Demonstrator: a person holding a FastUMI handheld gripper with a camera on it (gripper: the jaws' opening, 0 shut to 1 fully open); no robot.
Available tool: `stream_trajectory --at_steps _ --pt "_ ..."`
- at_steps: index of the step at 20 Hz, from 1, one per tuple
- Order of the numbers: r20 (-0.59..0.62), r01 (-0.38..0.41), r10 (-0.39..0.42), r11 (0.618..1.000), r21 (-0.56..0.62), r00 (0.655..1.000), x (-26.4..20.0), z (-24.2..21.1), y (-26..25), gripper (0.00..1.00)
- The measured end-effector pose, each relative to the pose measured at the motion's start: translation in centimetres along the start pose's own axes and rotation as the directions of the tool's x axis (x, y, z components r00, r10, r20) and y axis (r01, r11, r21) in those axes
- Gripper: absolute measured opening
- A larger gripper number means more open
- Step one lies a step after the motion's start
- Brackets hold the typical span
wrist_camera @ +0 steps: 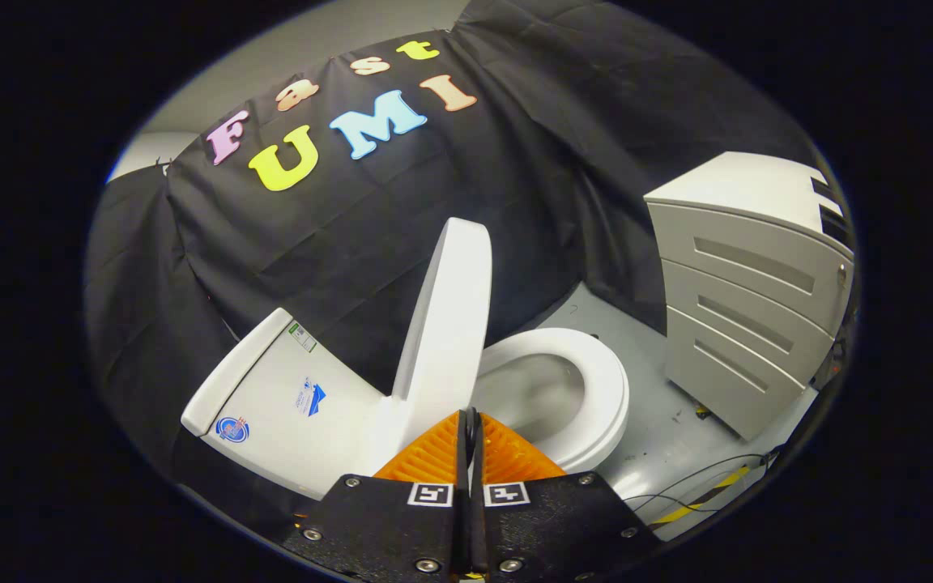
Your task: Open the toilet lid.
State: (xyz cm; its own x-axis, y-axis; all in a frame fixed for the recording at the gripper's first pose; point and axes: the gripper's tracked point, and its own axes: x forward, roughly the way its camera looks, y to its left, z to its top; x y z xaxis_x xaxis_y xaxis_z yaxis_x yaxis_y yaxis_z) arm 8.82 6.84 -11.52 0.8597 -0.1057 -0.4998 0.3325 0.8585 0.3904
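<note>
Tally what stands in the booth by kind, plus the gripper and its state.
Toilet: 1, lid raised
Drawer cabinet: 1, 3 drawer fronts
Floor cables: at least 2
Gripper: 1, fingers shut together on nothing, just ahead of the lid's base
Total: 5 at least

The near side of the toilet seat (pixel 596 397) is hidden behind the closed gripper (pixel 470 421).
</note>
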Motion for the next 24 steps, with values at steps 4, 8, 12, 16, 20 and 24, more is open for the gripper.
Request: stream_trajectory --at_steps 4,8,12,16,20,24 --pt "0.025 0.007 -0.006 0.997 -0.074 1.0 -0.7 0.5 2.0 0.0" --pt "0.058 0.005 0.006 0.982 -0.187 0.998 -1.2 0.9 3.8 0.0" --pt "0.091 0.007 0.02 0.956 -0.293 0.996 -1.7 1.1 6.3 0.0" --pt "0.126 0.021 0.037 0.903 -0.43 0.991 -2.4 1.2 9.2 0.0" --pt "0.136 0.006 0.062 0.894 -0.449 0.989 -3.0 1.1 11.7 0.0" --pt "0.146 -0.007 0.093 0.863 -0.506 0.985 -3.0 0.8 14.2 0.0"
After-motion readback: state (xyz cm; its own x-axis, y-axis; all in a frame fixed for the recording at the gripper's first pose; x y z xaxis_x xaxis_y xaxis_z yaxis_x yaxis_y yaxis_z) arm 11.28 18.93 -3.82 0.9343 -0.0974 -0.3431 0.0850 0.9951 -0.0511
